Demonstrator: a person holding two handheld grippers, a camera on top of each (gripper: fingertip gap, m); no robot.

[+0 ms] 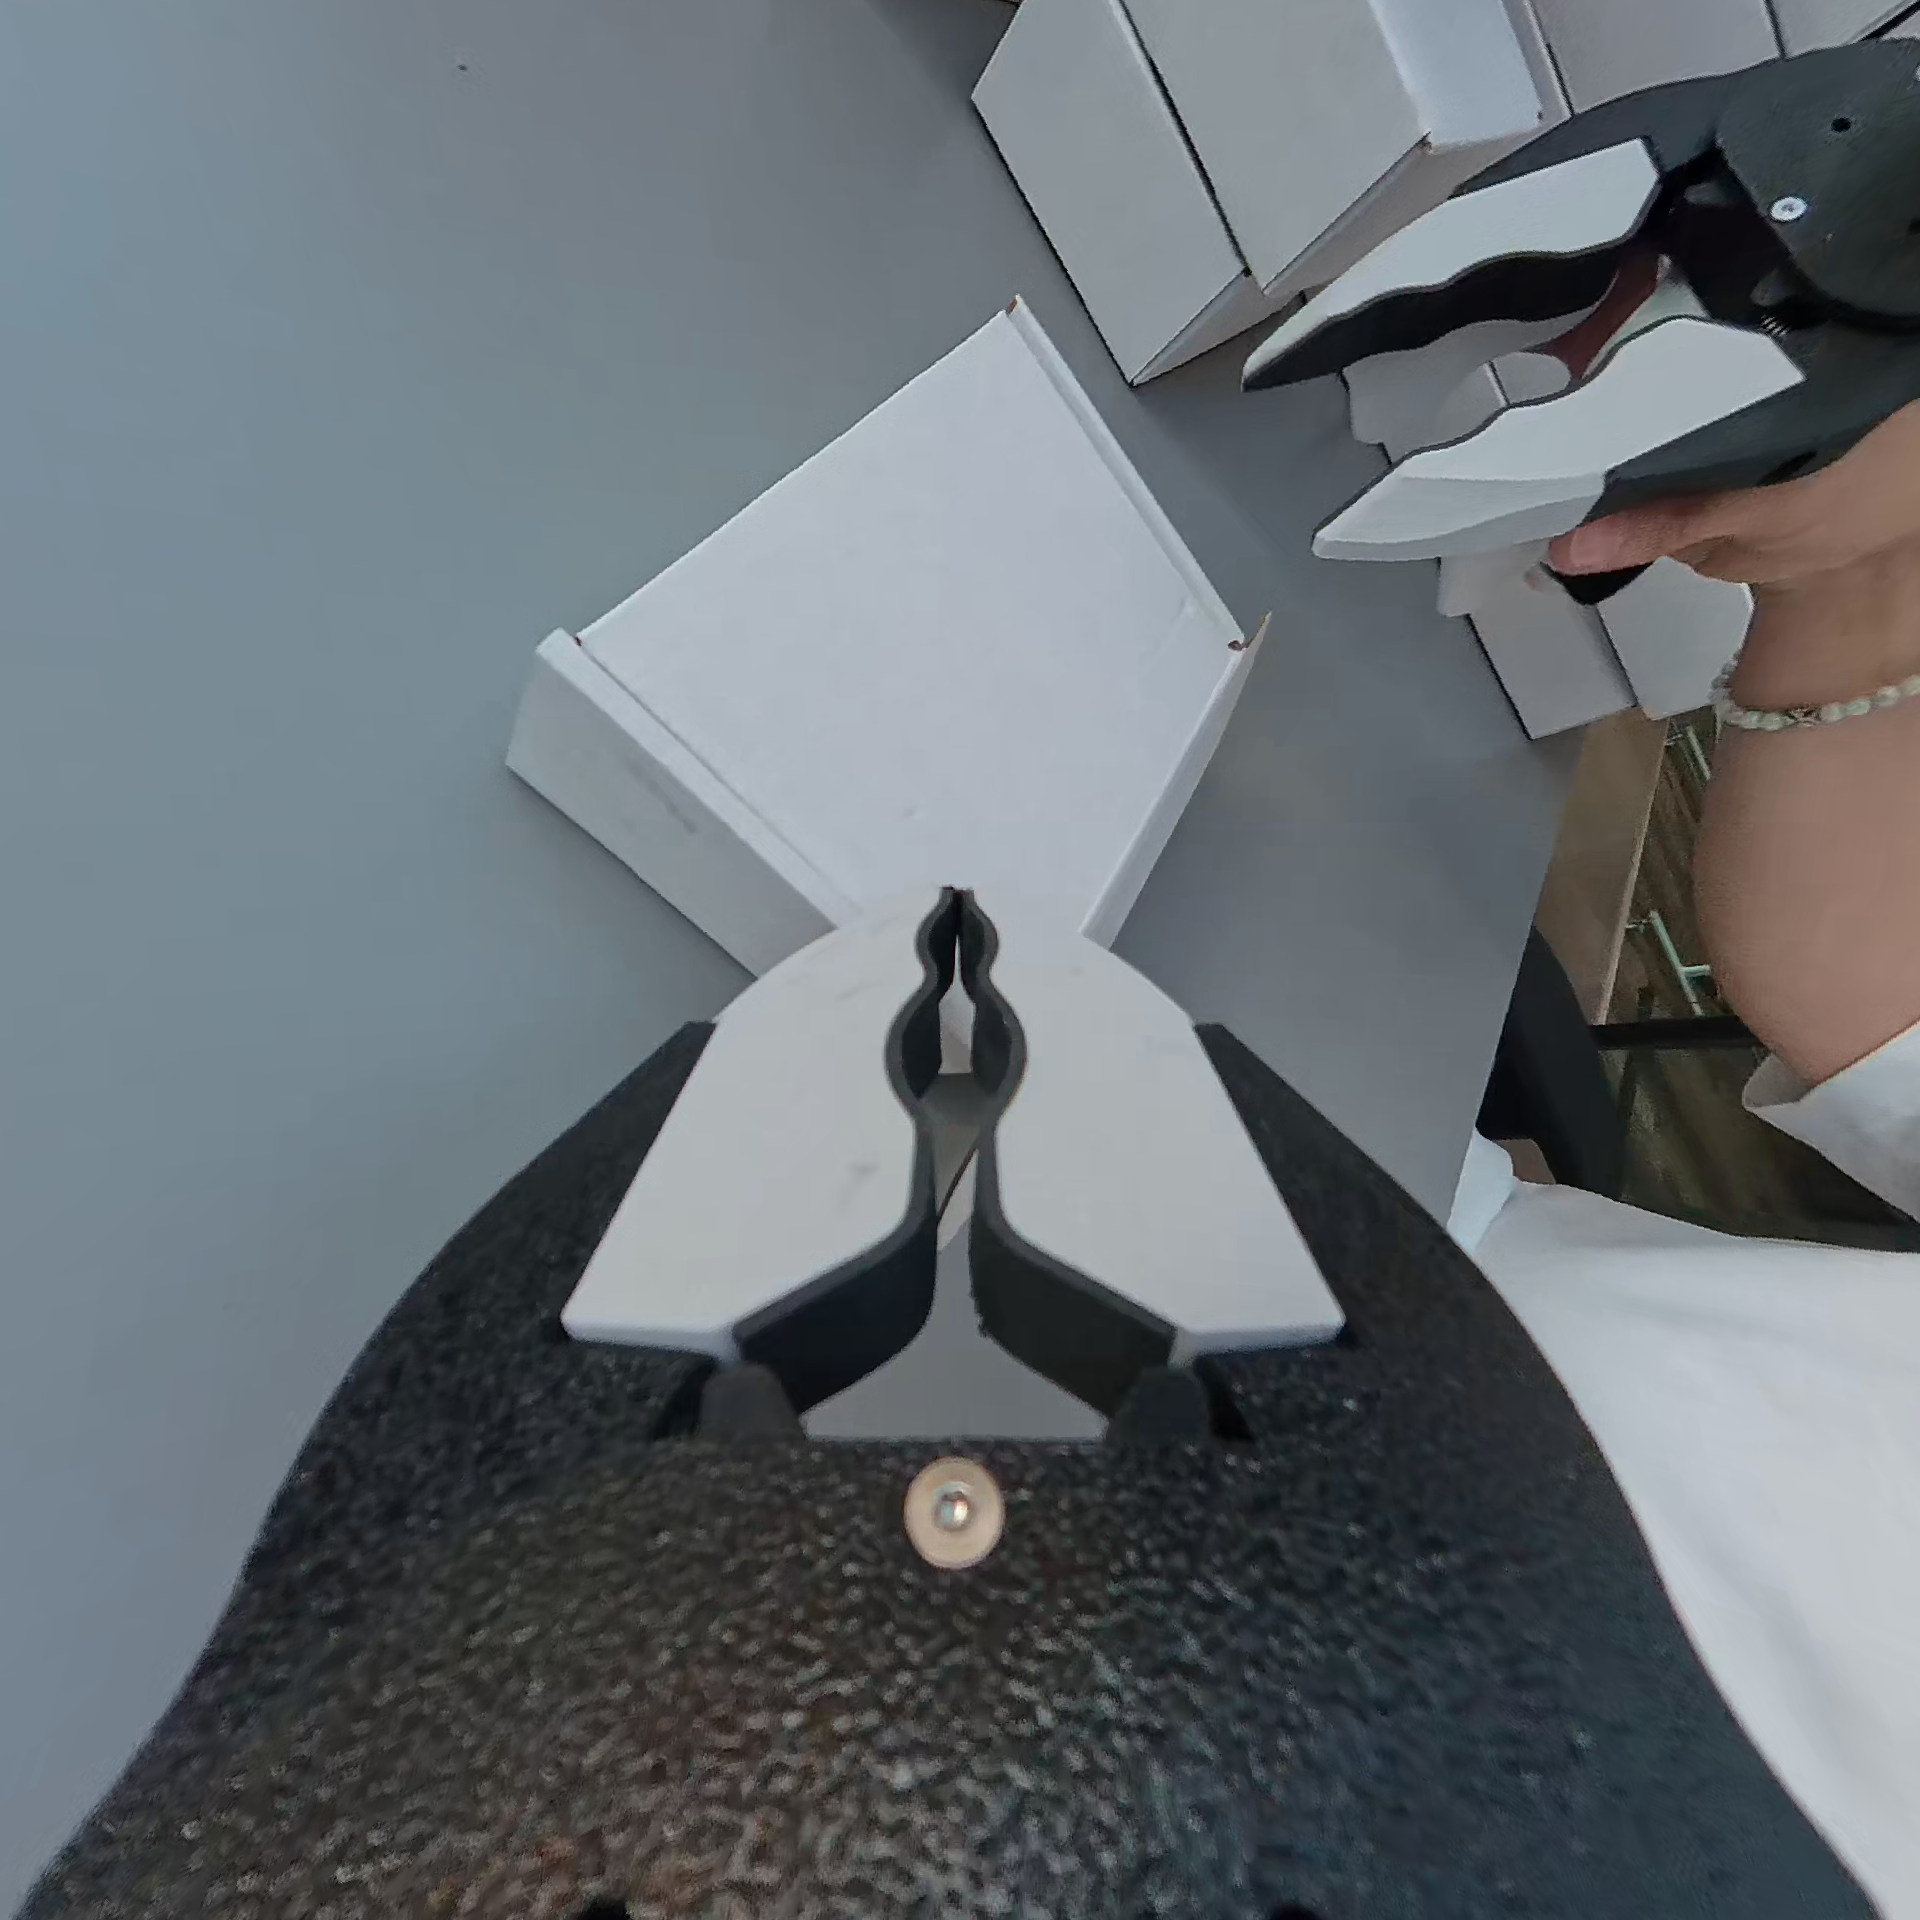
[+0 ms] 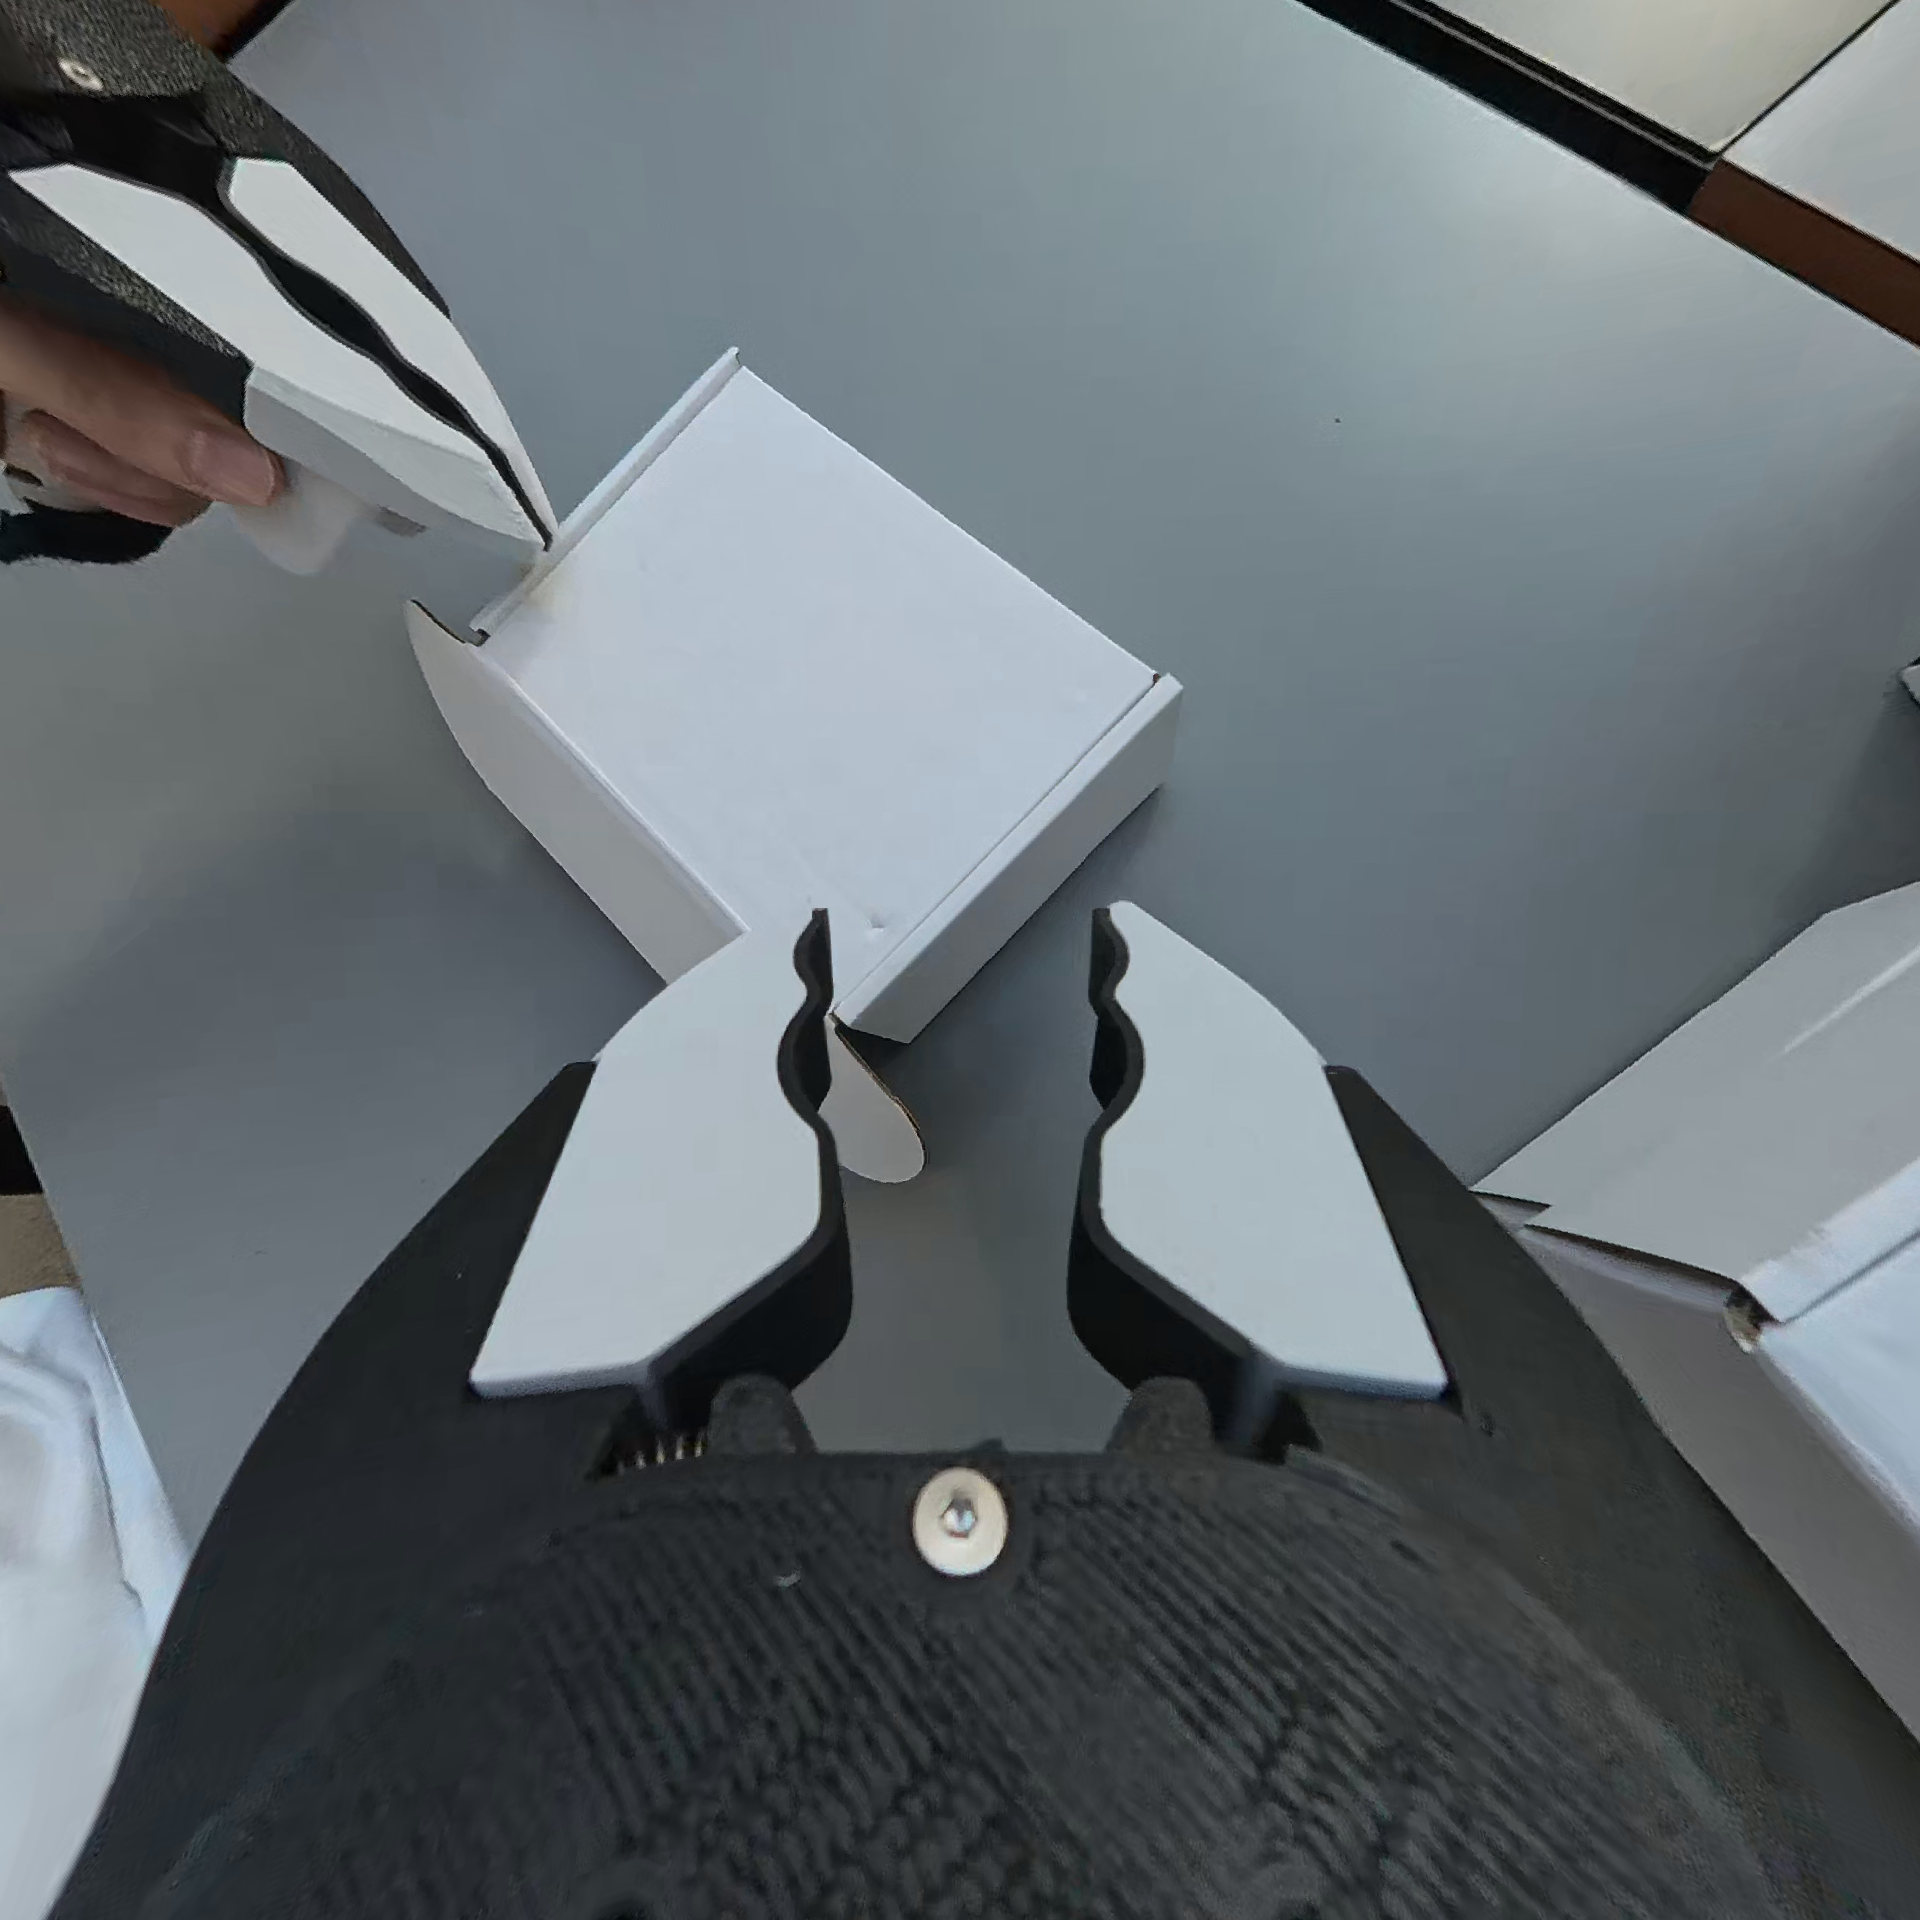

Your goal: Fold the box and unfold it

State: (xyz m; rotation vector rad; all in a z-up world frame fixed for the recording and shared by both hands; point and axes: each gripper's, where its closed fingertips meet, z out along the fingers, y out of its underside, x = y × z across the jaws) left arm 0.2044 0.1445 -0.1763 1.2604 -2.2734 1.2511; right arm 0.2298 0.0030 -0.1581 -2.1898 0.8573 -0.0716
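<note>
A white cardboard box (image 1: pixel 914 644) lies on the grey table (image 1: pixel 312 520), its lid panel flat on top. In the right wrist view the box (image 2: pixel 810 665) has a front flap (image 2: pixel 613 831) folded down and a rounded ear (image 2: pixel 883 1122) sticking out at each front corner. My left gripper (image 1: pixel 956 902) is shut, its tips at the box's corner; it also shows in the right wrist view (image 2: pixel 535 530). I cannot tell whether it pinches cardboard. My right gripper (image 2: pixel 961 920) is open and empty just above the box's near corner, its left finger beside an ear. It also shows open in the left wrist view (image 1: pixel 1288 462).
Several white boxes (image 1: pixel 1195 156) are stacked at the table's far side, and more boxes (image 2: pixel 1766 1143) sit close on the right in the right wrist view. The person's arm with a bead bracelet (image 1: pixel 1808 707) and white clothing (image 1: pixel 1714 1455) are beside the table edge.
</note>
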